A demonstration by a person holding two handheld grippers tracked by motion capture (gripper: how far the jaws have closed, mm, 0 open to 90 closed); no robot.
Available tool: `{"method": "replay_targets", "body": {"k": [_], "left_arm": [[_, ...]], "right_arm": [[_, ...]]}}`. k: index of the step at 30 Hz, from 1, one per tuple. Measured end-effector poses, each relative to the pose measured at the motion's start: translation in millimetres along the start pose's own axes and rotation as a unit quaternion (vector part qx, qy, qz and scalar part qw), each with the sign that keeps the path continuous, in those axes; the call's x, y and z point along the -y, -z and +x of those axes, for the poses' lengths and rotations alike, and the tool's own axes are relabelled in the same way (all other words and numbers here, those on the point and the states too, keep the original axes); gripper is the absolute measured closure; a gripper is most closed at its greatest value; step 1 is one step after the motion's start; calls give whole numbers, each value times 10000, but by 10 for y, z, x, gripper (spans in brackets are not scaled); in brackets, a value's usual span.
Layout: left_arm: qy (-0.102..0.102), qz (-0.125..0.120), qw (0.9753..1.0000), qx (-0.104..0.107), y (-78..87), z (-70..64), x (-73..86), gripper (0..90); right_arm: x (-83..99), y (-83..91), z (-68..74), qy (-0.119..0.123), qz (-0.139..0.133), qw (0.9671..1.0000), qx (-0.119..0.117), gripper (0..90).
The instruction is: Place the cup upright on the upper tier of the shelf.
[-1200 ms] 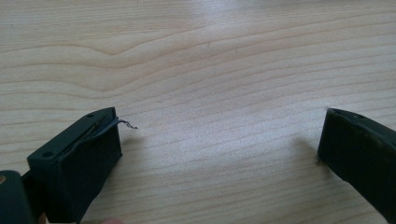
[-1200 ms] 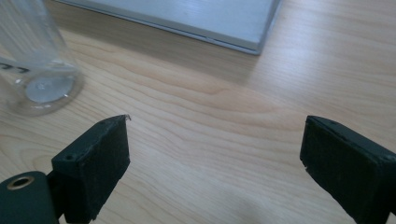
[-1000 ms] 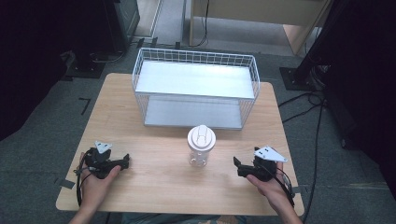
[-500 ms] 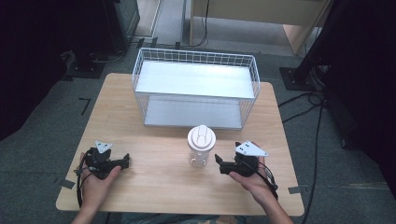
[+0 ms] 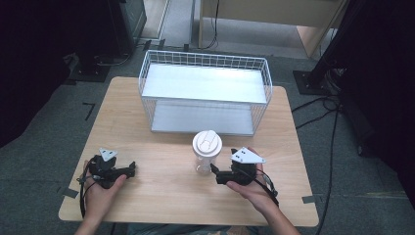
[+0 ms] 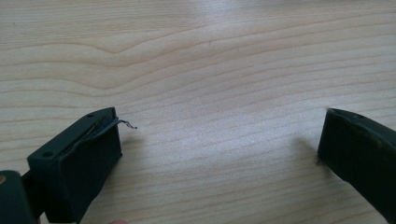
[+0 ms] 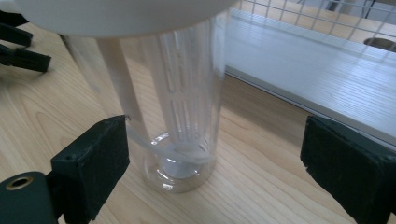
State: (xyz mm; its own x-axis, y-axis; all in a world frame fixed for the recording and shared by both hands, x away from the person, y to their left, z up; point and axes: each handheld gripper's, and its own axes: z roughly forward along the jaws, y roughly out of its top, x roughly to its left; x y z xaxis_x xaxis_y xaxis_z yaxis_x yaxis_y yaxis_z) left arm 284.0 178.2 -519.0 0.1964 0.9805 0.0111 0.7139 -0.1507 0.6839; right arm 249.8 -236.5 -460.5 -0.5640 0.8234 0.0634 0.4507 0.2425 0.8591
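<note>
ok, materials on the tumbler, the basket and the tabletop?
Tumbler: clear glossy plastic by the look, though glass is possible; the table grain shows through its wall. Its lid is opaque white, probably plastic.
Wire basket: thin white grid, likely coated metal wire, with a pale board-like floor.
Tabletop: light wood or wood-look laminate, matte, with visible grain lines.

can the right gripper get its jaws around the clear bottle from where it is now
Probably yes. The right gripper is open right beside the clear bottle, which stands between the spread jaws in the right gripper view, with bare table around its base and nothing in between.
</note>
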Motion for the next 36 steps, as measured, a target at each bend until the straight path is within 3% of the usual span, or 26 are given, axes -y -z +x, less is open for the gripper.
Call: {"method": "replay_targets", "body": {"k": [6,17,25,28,36], "left_arm": [[2,-1,10000,2,0,0,0,0],[0,0,10000,0,0,0,0,0],[-1,-1,10000,0,0,0,0,0],[1,-1,10000,0,0,0,0,0],[1,-1,10000,2,0,0,0,0]], "right_arm": [[-75,-77,101,29,-78,9998,-156,75],[-136,-232,227,53,-161,9996,-207,75],[-175,-326,278,-214,-477,9982,-292,87],[-185,-329,278,-276,-551,9979,-194,138],[-189,-335,299,-266,-710,9970,-152,138]]}}
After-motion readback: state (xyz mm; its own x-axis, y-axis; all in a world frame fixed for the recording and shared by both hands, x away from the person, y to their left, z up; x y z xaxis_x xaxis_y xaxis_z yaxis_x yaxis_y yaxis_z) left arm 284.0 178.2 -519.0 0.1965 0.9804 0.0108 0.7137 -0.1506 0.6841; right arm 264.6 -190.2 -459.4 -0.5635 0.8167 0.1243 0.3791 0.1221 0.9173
